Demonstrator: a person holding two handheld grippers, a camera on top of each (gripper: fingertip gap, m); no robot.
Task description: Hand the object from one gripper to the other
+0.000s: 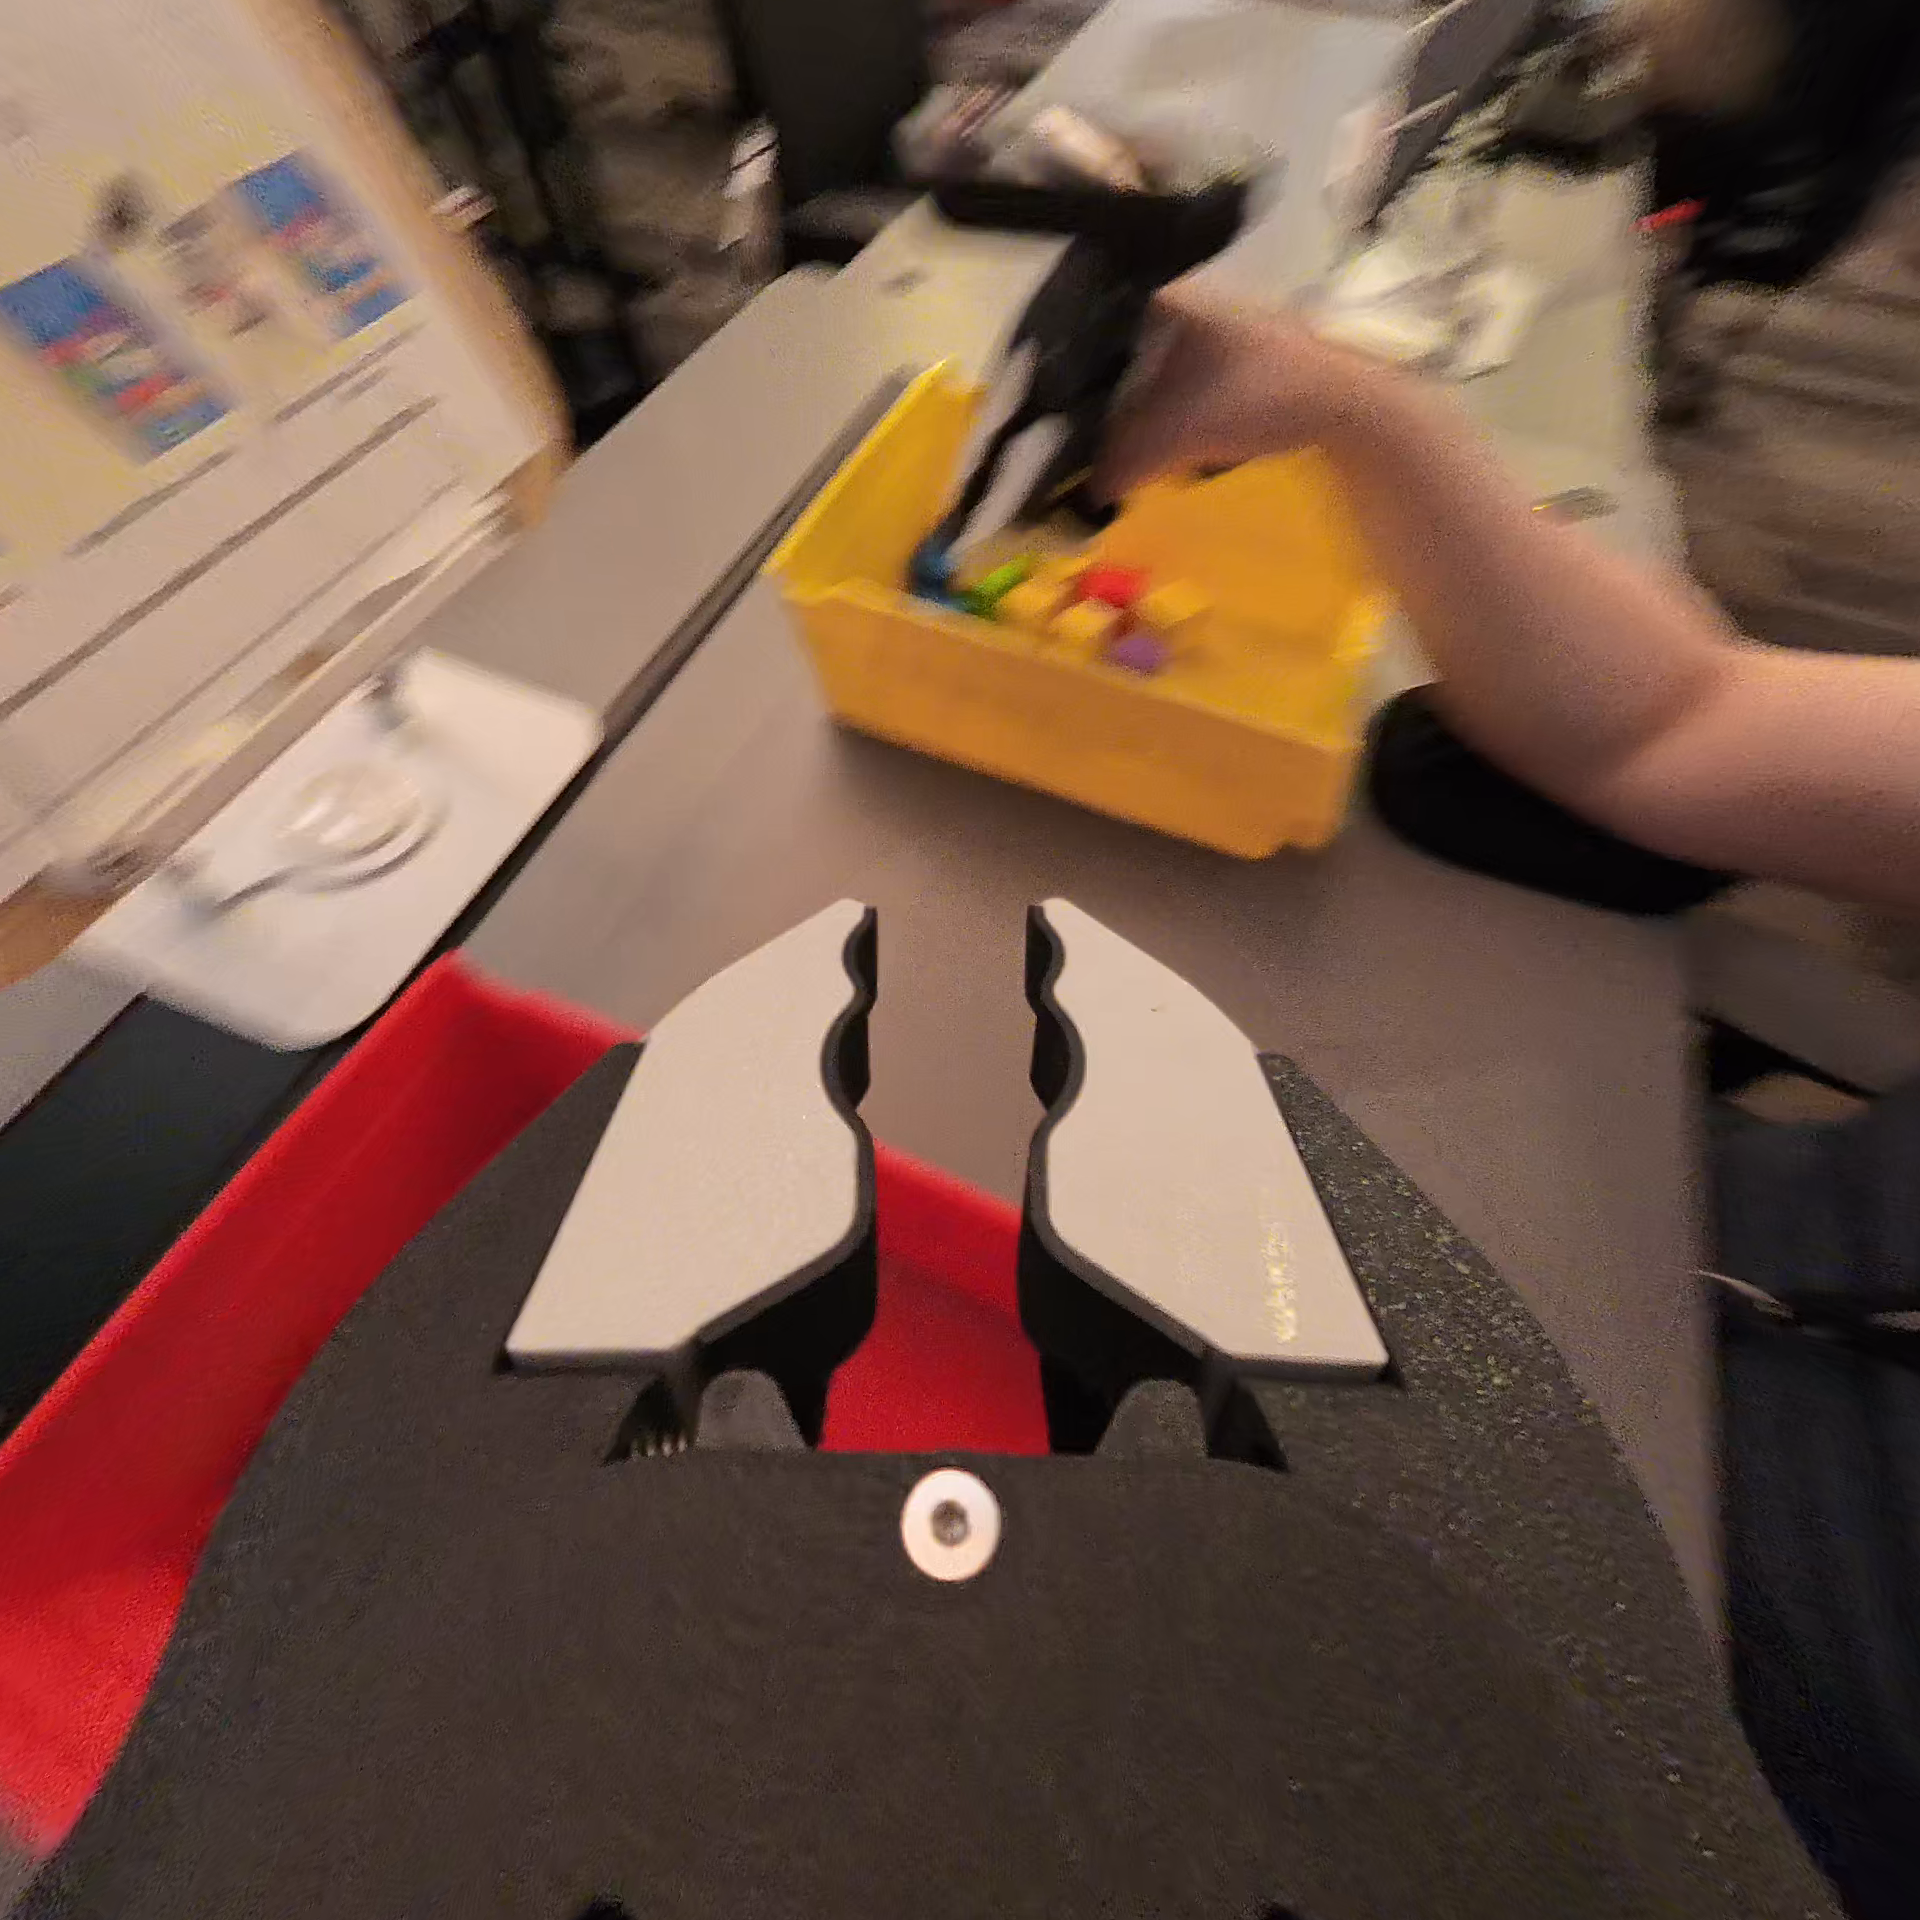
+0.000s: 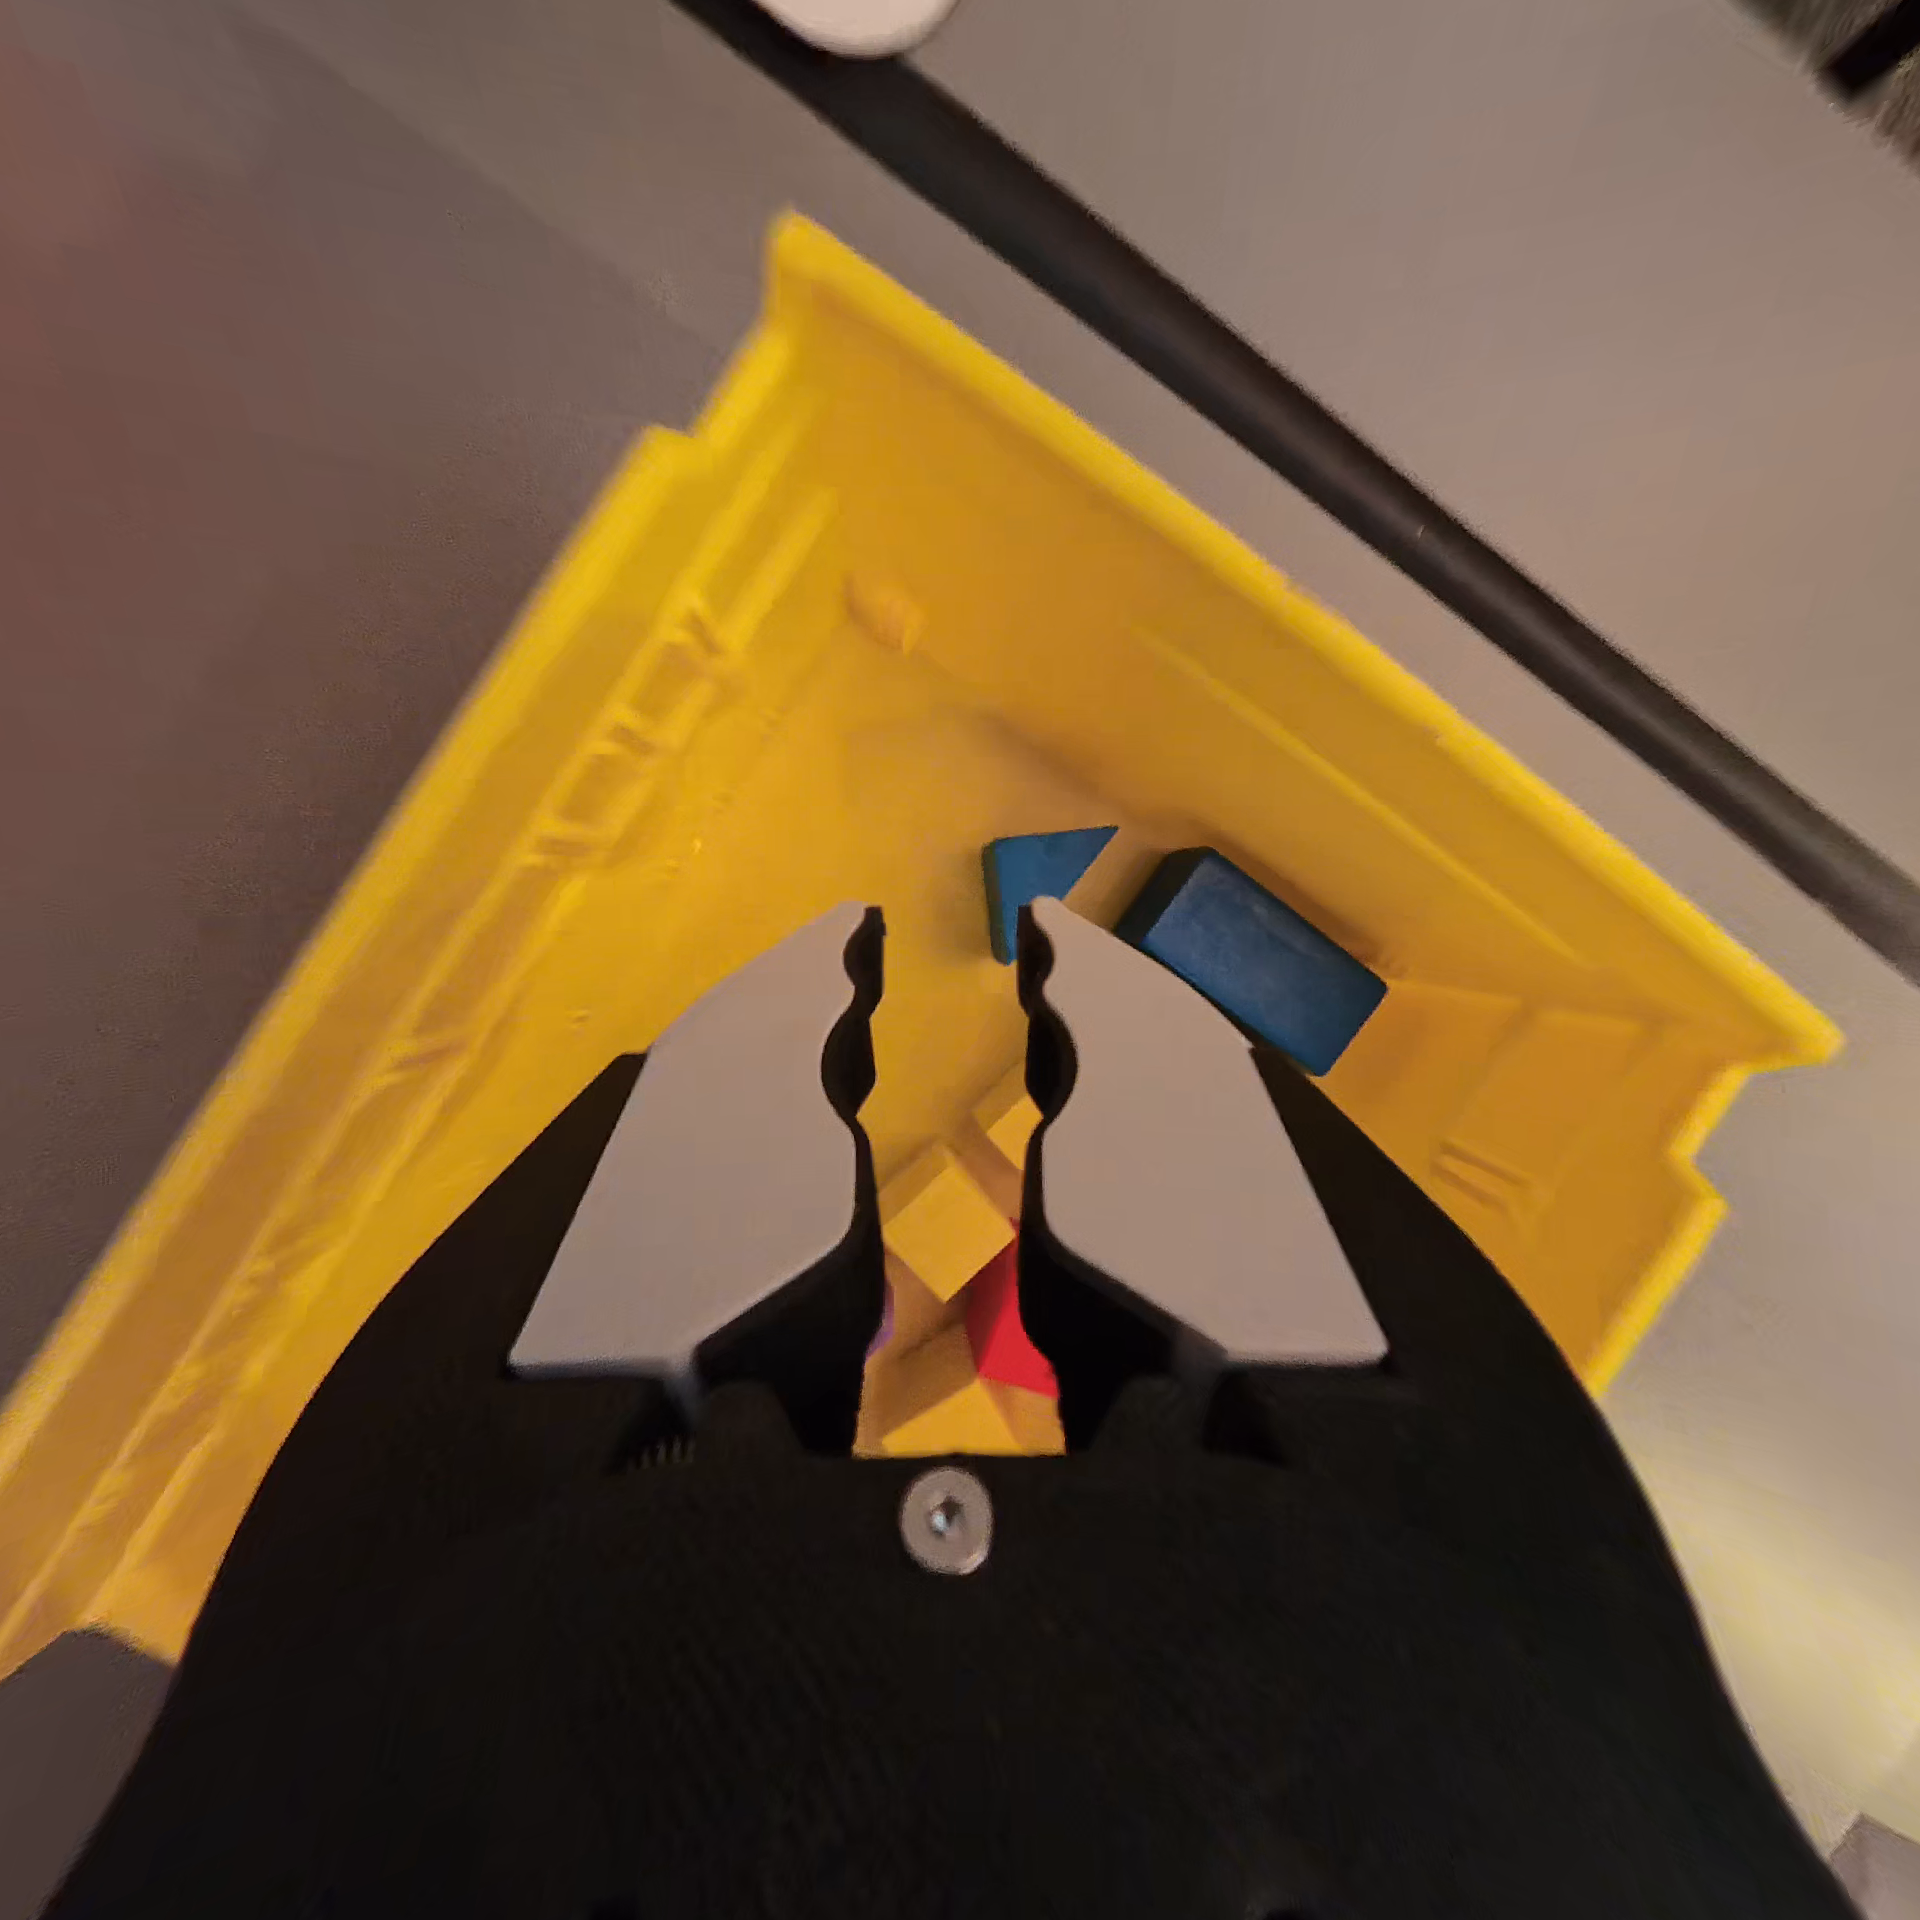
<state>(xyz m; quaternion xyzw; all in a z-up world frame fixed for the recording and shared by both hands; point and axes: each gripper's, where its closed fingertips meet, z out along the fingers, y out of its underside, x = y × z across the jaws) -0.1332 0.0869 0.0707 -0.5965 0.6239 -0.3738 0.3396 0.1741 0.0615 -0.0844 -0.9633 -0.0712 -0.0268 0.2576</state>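
Note:
A yellow bin (image 1: 1060, 727) on the grey table holds several coloured wooden blocks. In the right wrist view my right gripper (image 2: 951, 914) is open and empty, pointing down into the yellow bin (image 2: 727, 727). Its right fingertip is next to a blue triangular block (image 2: 1039, 868). A blue rectangular block (image 2: 1247, 956) lies to the right of it. Yellow (image 2: 940, 1226) and red (image 2: 1003, 1340) blocks show between the fingers. My left gripper (image 1: 951, 920) is open and empty, over the edge of a red tray (image 1: 208, 1351). The left wrist view shows the right gripper (image 1: 1023, 457), held by a hand, reaching into the bin.
The person's forearm (image 1: 1558, 644) stretches over the table from the right. A white sheet with a clear round object (image 1: 343, 821) lies at the left. A board with coloured prints (image 1: 208, 364) stands at the far left. A black bar (image 2: 1351, 488) crosses the table beyond the bin.

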